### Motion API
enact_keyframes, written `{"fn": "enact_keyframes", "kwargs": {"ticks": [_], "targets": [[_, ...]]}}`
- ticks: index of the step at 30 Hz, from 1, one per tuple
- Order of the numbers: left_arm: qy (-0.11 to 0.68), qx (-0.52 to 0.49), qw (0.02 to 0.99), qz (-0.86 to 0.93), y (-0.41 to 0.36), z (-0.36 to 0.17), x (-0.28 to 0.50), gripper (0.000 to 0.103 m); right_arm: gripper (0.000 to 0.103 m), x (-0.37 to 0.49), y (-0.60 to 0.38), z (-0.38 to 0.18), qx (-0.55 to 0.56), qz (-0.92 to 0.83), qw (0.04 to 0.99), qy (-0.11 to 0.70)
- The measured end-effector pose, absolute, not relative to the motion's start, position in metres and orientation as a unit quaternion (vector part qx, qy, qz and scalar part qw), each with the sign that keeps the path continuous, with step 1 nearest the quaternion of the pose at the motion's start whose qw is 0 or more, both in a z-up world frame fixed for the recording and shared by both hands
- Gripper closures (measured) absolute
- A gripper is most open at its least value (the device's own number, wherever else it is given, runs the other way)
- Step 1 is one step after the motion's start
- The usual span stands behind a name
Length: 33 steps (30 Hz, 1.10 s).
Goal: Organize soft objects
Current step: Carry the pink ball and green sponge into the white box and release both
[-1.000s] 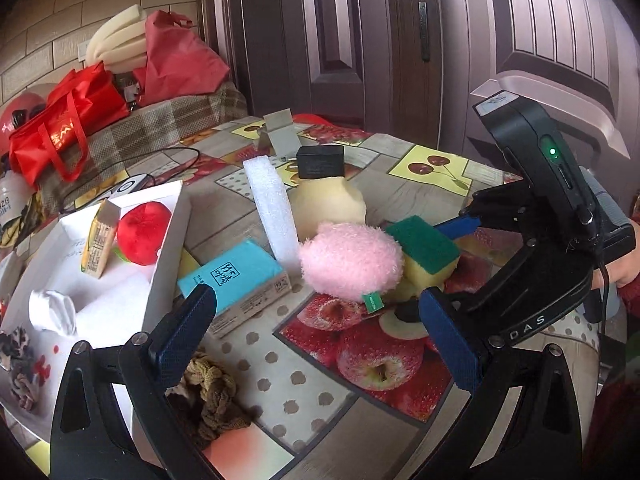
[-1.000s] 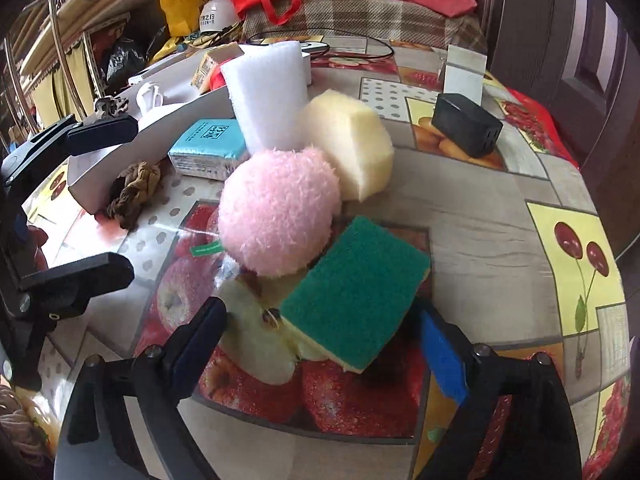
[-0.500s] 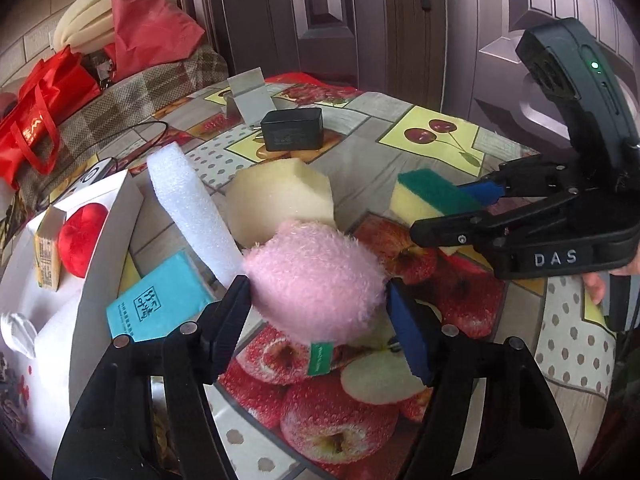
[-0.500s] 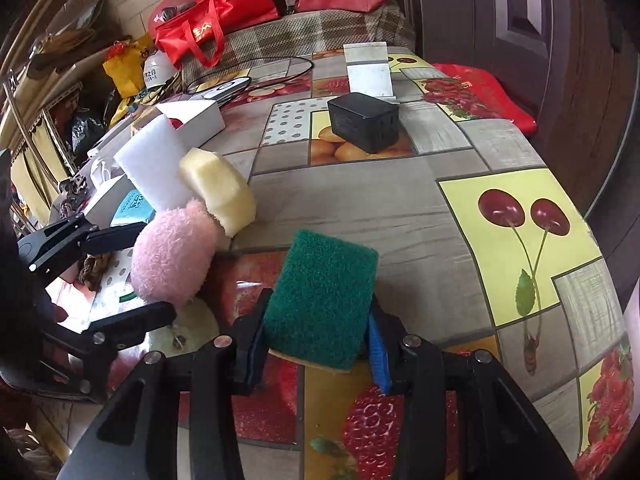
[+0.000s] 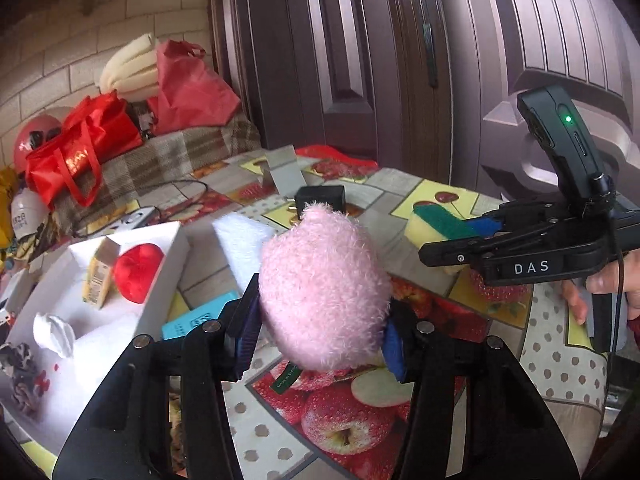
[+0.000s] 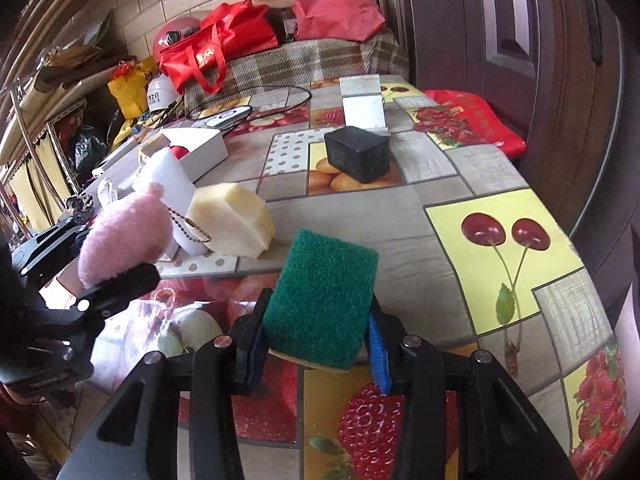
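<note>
— Gripping anything on the left?
— Yes: the left gripper is closing its jaws on the pink plush ball, lifted off the table.
— And the right?
— The right gripper clamps the green sponge, at three o'clock from the plush; the white box sits at nine.

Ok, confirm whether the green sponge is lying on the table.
No, the green sponge is pinched between the right gripper pads, above the table.
</note>
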<state>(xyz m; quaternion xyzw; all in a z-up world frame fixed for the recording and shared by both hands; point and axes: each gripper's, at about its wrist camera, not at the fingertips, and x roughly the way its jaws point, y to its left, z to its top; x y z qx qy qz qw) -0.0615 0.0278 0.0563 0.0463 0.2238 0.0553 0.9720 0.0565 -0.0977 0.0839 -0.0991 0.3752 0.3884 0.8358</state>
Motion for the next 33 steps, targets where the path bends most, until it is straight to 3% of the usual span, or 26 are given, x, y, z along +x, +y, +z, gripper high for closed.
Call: {"fn": "enact_keyframes", "kwargs": {"ticks": [6,12,33], "targets": [[0.184,0.034,0.977,0.107,0.052,0.064,-0.099,0.052,0.061,0.035,-0.1,0.111,-0.078,0.382,0.884,0.258],[0.162,-0.001,0.975,0.15,0.086,0.065,-0.125,0.052,0.06,0.028,-0.077,0.114,-0.069,0.379,0.899,0.211],[0.155,-0.063,0.946,0.278,0.186,0.058,-0.173,0.052,0.06,-0.046,0.035,0.106,-0.142,0.486,0.843,0.179]]}}
